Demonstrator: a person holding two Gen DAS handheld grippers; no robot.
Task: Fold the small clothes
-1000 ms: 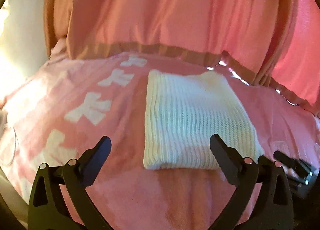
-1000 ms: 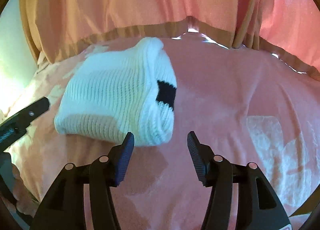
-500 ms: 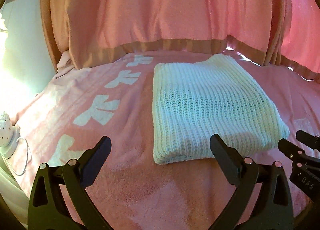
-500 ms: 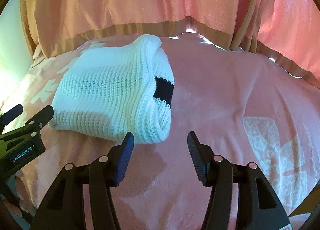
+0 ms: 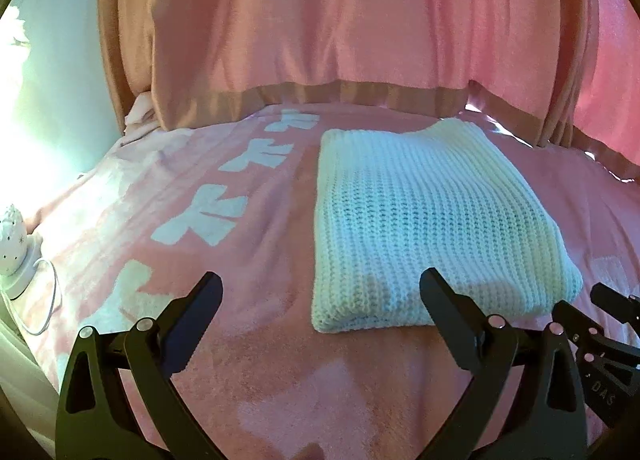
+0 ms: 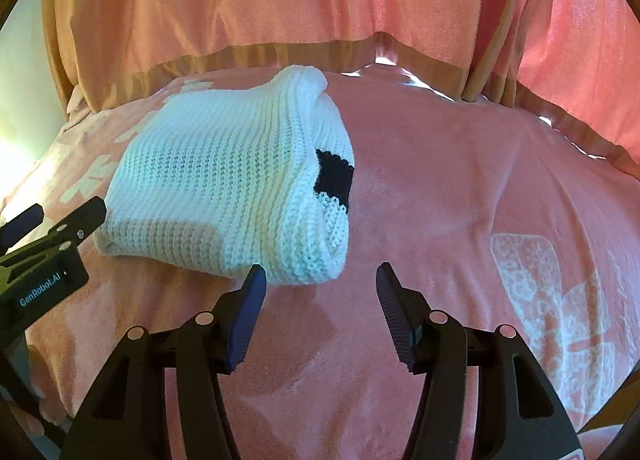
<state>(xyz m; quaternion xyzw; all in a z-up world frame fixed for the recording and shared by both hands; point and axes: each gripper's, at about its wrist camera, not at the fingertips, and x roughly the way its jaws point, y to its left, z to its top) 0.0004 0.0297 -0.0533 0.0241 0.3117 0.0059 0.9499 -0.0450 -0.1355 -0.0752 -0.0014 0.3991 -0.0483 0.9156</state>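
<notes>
A white knitted garment (image 5: 420, 215) lies folded into a thick rectangle on the pink blanket (image 5: 260, 340). In the right wrist view the same garment (image 6: 224, 183) shows a black patch (image 6: 334, 177) at its folded right edge. My left gripper (image 5: 320, 288) stands open just in front of the garment's near left corner, nothing between its fingers. My right gripper (image 6: 320, 280) is open too, just short of the garment's near right corner, its left finger (image 6: 248, 304) close under the knit's edge without pressing it.
Pink curtains (image 5: 320, 19) hang behind the bed. A small white lamp (image 5: 16, 236) with a cable sits at the far left. The blanket carries white bow prints (image 5: 208, 215) and a lace-like print (image 6: 552, 300). The other gripper (image 6: 44, 256) shows at the left edge.
The left wrist view has tilted and drawn back a little, so the garment now lies squarer and further up the picture. The right gripper has kept still. Both stayed open.
</notes>
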